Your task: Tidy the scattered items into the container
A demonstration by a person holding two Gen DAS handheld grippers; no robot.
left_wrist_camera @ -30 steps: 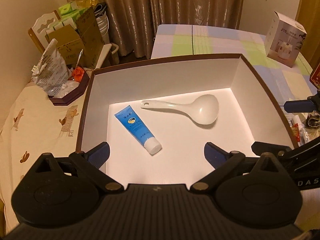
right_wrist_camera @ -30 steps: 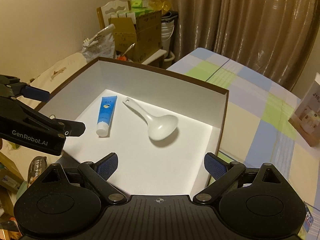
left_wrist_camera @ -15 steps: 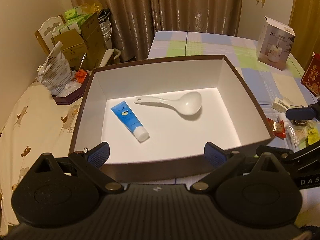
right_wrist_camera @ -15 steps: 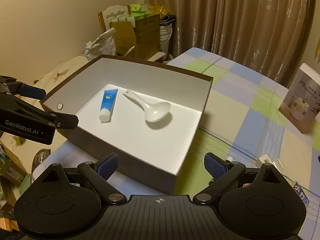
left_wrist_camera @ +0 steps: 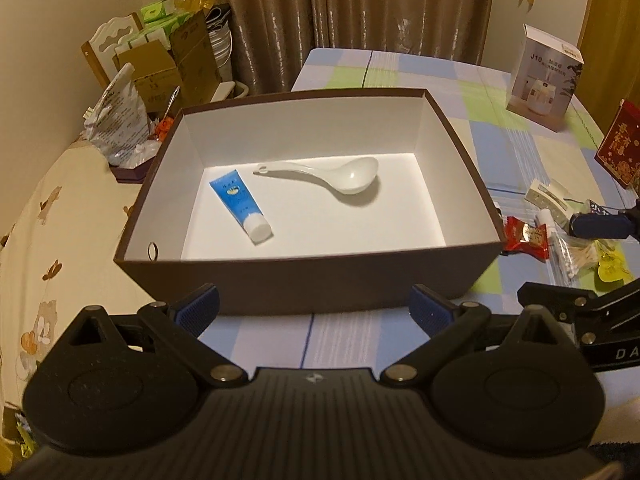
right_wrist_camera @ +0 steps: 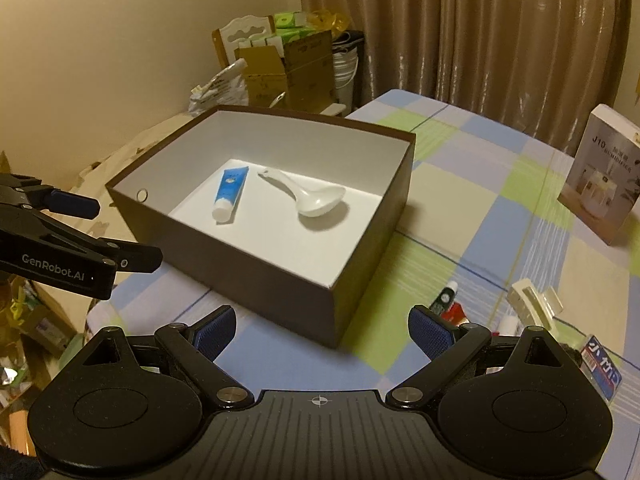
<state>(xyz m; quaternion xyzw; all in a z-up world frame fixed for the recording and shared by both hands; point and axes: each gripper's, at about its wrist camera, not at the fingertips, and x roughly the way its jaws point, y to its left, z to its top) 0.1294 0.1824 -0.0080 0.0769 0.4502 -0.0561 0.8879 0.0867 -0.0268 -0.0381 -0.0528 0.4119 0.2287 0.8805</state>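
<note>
My left wrist camera looks down over the box's [left_wrist_camera: 304, 276] near wall toward 12 o'clock; my right one views its corner [right_wrist_camera: 332, 312] toward 11. Both share its interior.

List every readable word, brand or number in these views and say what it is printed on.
"GenRobot.AI": side of the left gripper.
"J10": white product box; smaller print unreadable.
"DA", cut off: right gripper arm.
Blue tube: blurred.
Red packet: gold characters, unreadable.
Blue-and-white packet: characters unclear.
</note>
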